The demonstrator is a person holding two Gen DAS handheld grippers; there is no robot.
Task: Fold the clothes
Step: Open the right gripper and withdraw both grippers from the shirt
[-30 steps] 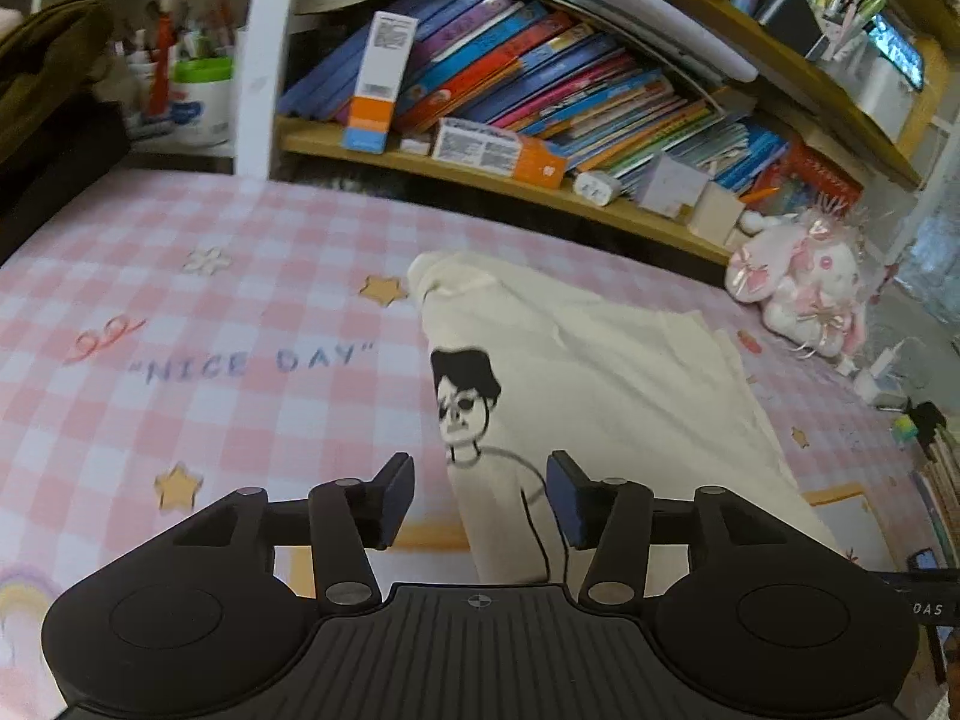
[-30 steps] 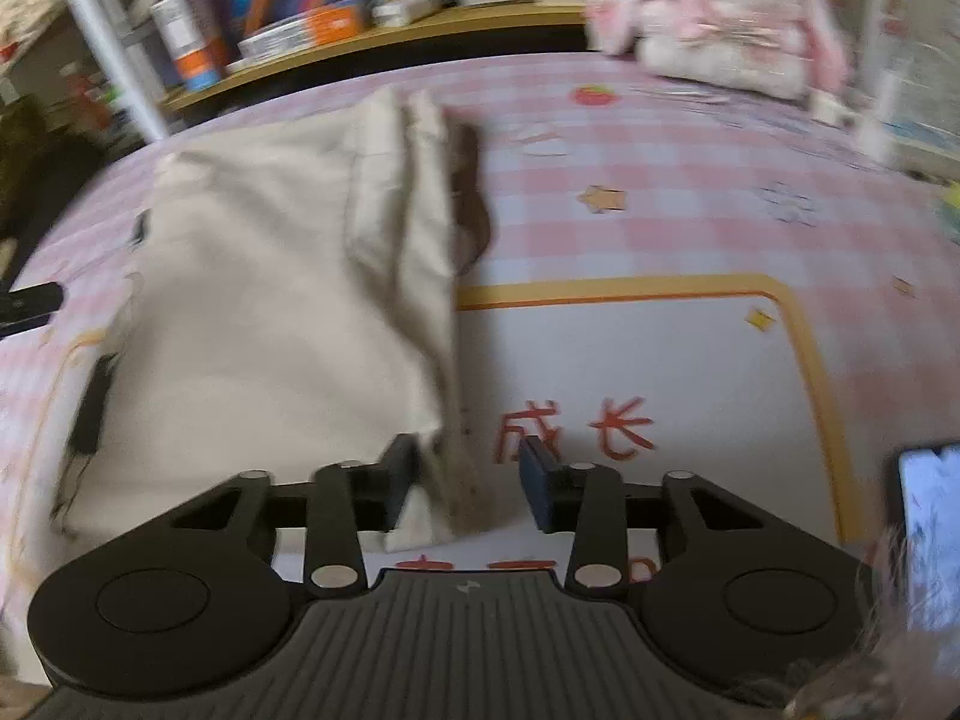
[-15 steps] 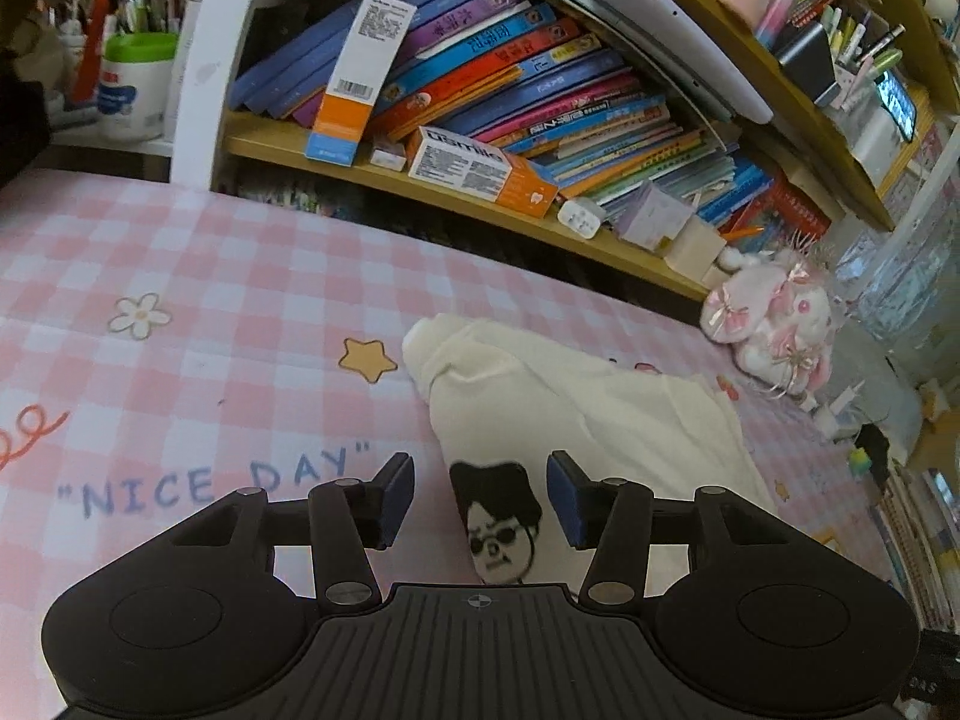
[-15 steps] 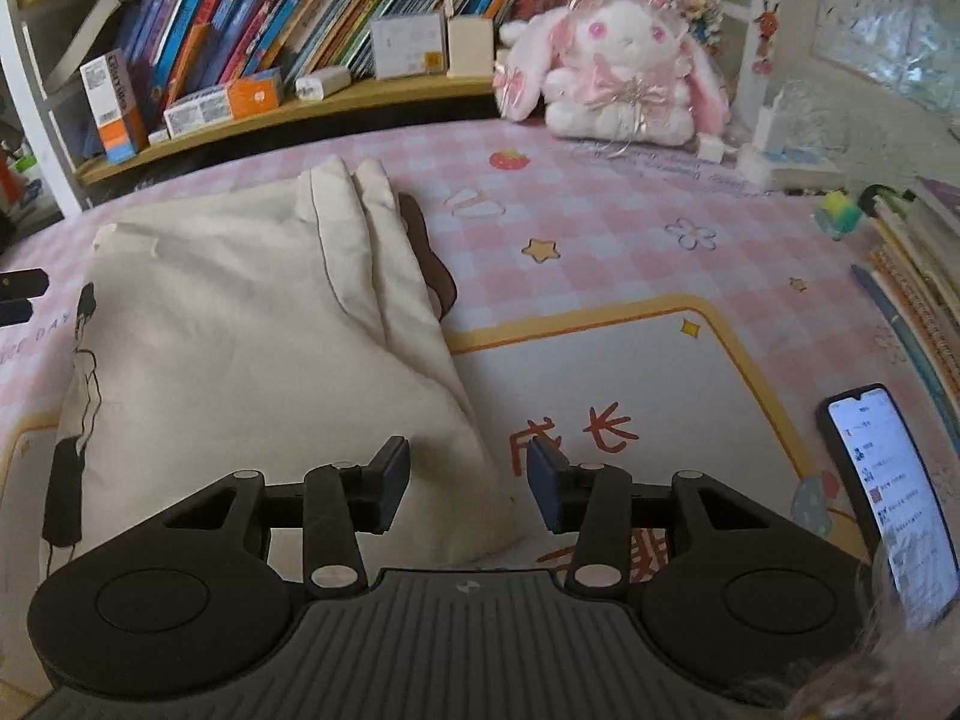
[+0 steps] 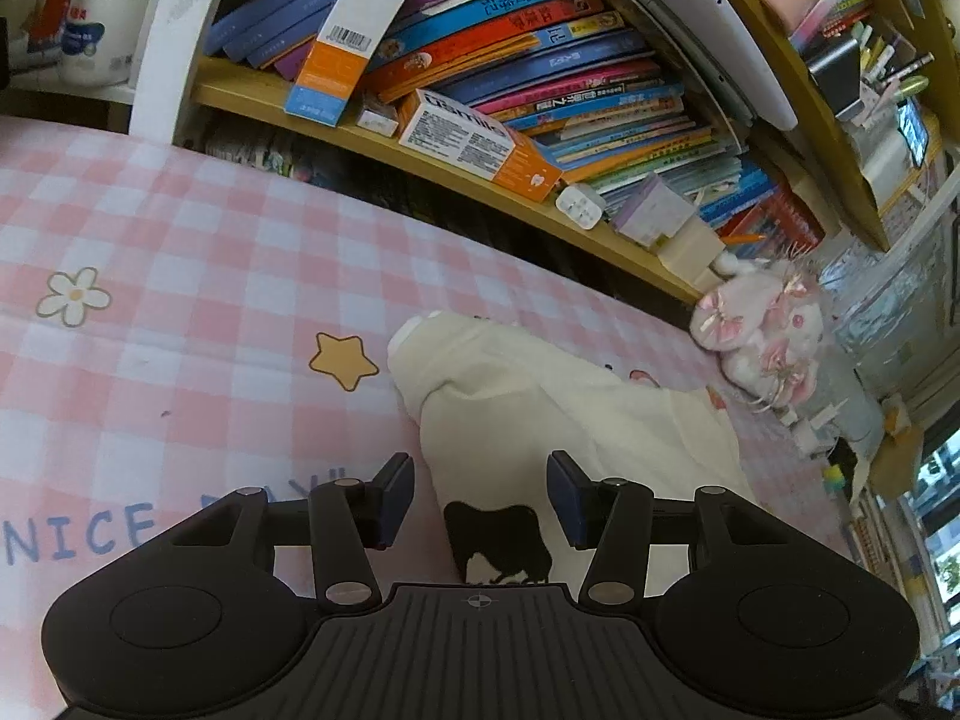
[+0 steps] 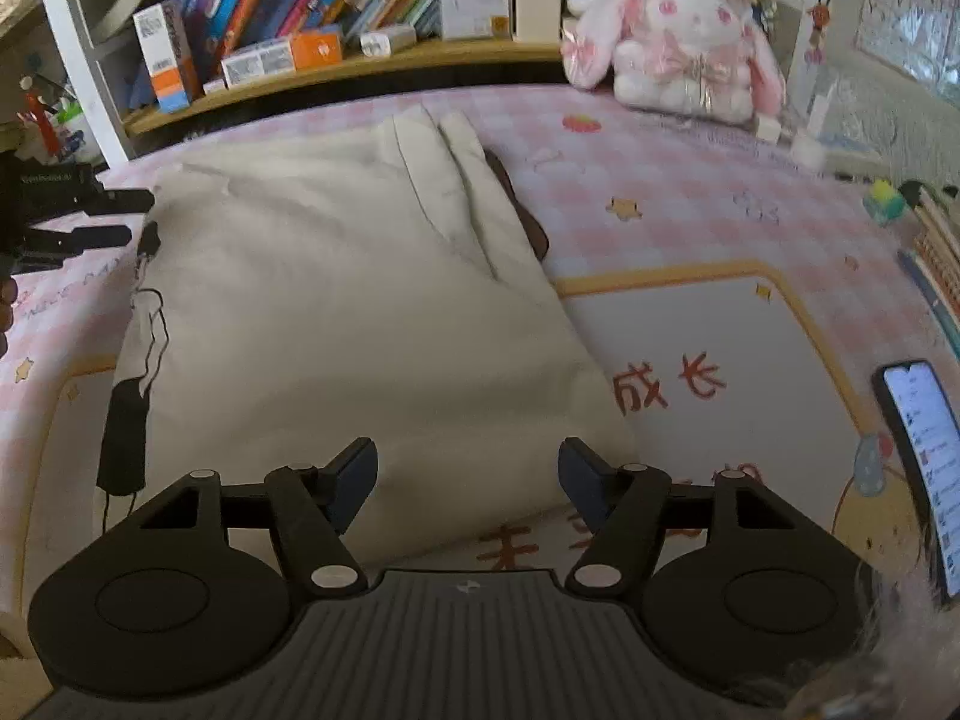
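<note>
Your right gripper (image 6: pixel 468 480) tilts down over the cream shirt (image 6: pixel 336 312), jaws opening, gripping nothing. Your left gripper (image 5: pixel 480 498), at nine o'clock, hangs half open and empty over the shirt's edge.

Right gripper (image 6: pixel 468 477) hovering over near edge of cream folded garment (image 6: pixel 336 312), jaws opening, no pad pressing cloth. Garment lying on pink checked mat (image 6: pixel 690 198). Left gripper (image 6: pixel 78 222) showing at far left edge. Phone (image 6: pixel 921 438) lying at right, screen glowing. Plush rabbit (image 6: pixel 678 42) sitting near bookshelf (image 6: pixel 336 69).
</note>
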